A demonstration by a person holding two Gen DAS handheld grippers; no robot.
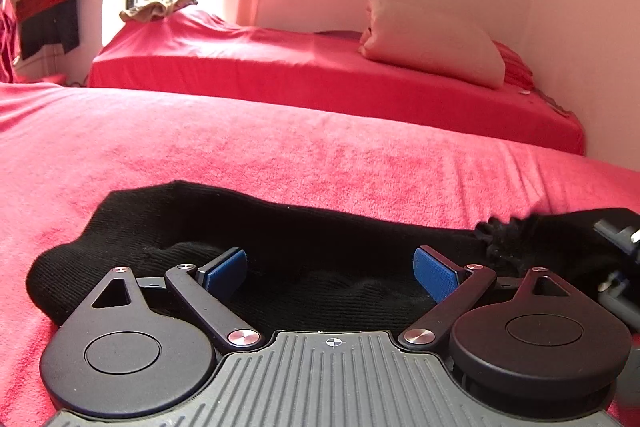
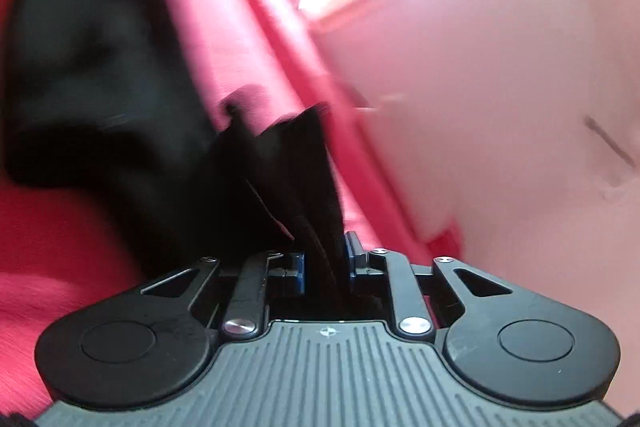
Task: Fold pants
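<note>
The red blanket (image 1: 280, 147) carries the black pants (image 1: 304, 227), their long axis running left to right across my view. My left gripper (image 1: 332, 267) rests over their middle, fingers spread and pinching nothing. My right gripper (image 2: 326, 259) pinches a bunched fold of them, nearer the right-hand end.

**No readable text in either view**

No words, brand names, labels or numbers can be read anywhere. The only sign is a small white crosshair mark (image 1: 332, 342), a circle cut by a cross, printed on the grey ribbed housing at 6 o'clock in the left wrist view. The same crosshair mark (image 2: 329, 332) stands at 6 o'clock in the blurred right wrist view.
</note>
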